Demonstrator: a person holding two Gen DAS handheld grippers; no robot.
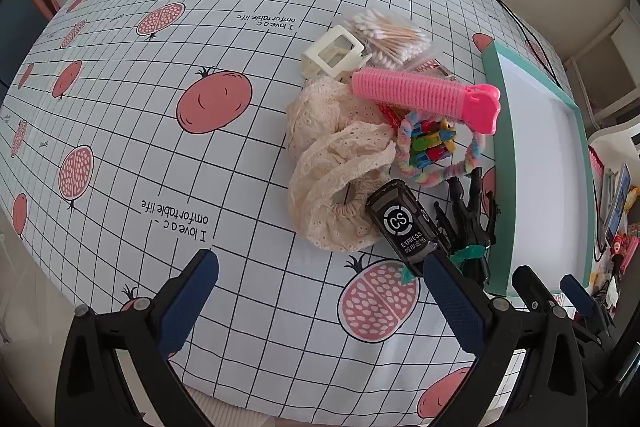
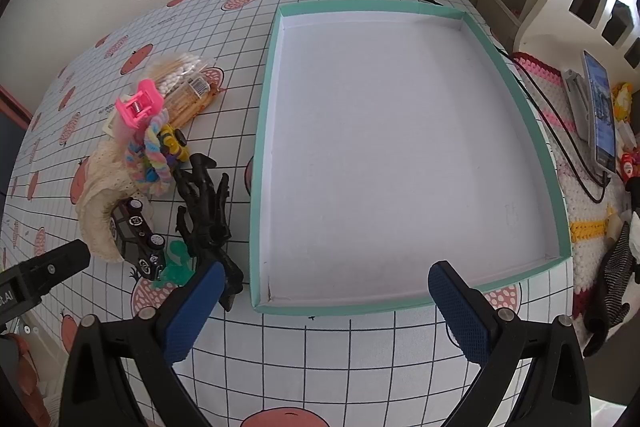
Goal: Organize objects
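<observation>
A pile of small items lies left of a shallow teal box [image 2: 520,111] with a white bare floor. The pile holds a black toy car [image 1: 400,223], a black claw clip [image 1: 472,215], a cream lace scrunchie [image 1: 340,163], a rainbow hair tie [image 1: 436,151] around colourful small clips, a pink hair roller [image 1: 424,95], a cream square clip [image 1: 334,51] and a bag of cotton swabs [image 1: 394,33]. My left gripper [image 1: 320,267] is open and empty just in front of the toy car. My right gripper [image 2: 326,279] is open and empty over the box's near edge.
The table wears a grid cloth with pomegranate prints [image 1: 214,103]. A black cable [image 2: 552,131] runs along the box's right side. A phone [image 2: 602,115] and knitted items lie off the table to the right. A wall stands behind.
</observation>
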